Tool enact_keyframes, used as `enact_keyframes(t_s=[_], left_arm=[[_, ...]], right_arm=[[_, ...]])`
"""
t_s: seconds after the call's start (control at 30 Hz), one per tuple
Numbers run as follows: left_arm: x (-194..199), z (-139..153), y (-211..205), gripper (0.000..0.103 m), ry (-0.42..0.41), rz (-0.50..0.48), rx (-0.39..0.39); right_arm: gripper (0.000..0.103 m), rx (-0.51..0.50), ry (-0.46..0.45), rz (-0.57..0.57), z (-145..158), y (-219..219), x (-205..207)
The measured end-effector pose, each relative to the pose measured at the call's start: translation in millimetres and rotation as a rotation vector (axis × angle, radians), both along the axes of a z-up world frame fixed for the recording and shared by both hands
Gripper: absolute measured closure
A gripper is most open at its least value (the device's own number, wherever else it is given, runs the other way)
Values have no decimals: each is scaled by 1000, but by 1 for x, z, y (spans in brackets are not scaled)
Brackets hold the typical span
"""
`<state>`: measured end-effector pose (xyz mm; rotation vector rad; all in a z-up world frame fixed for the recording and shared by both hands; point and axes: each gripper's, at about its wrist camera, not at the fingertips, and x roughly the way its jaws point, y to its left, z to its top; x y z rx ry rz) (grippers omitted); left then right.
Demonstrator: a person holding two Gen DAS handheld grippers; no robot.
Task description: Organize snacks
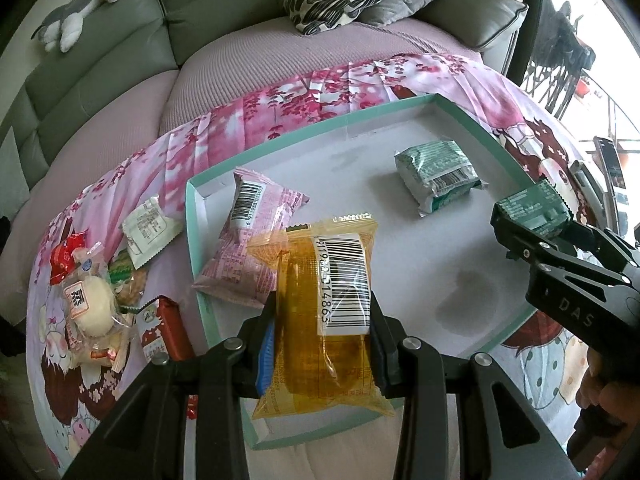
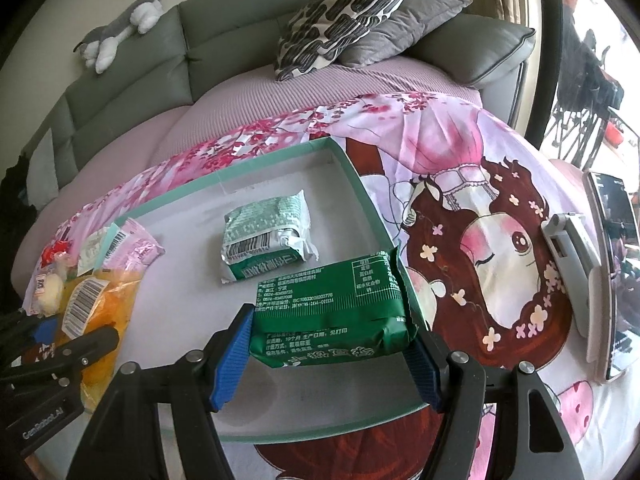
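— What do we have in our left tongs (image 1: 324, 344)?

— An orange pack (image 1: 324, 312), clamped between both fingers, barcode facing up. We hold it over the near left part of the tray (image 1: 472, 118), beside the pink pack (image 1: 256, 240) that lies inside the tray against its left wall.

— And our right tongs (image 2: 328, 344)?

— They are closed on a dark green pack (image 2: 332, 312), the blue pads (image 2: 234, 356) pressing its two ends. We hold it over the tray's near right side, close to the right rim.

— What else is in the tray?

— One pale green pack (image 2: 266, 240), lying flat toward the far right, apart from the pink one. We also see a faint stain on the white floor of the tray near our side.

— Where do the rest of the snacks sit?

— In a heap (image 1: 96, 304) left of the tray, on the pink printed cloth (image 2: 460, 152): a white pack, a red one, a round white bun in clear wrap and some others we cannot make out.

— Anything to the right?

— A phone (image 2: 612, 264) leans on a stand at the cloth's right edge. Behind everything we see a grey sofa (image 1: 120, 52) with two cushions (image 2: 348, 16) and a plush toy (image 2: 120, 36) on its back.
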<state>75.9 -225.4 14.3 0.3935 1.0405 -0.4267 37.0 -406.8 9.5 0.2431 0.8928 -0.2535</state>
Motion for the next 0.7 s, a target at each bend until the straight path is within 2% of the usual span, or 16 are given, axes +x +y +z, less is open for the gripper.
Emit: enact_keyframes(t_s=[0.7], left_arm=[[10,-6,0,60,6,21,5]], right_arm=[[30,-2,16,44,-2,13,9]])
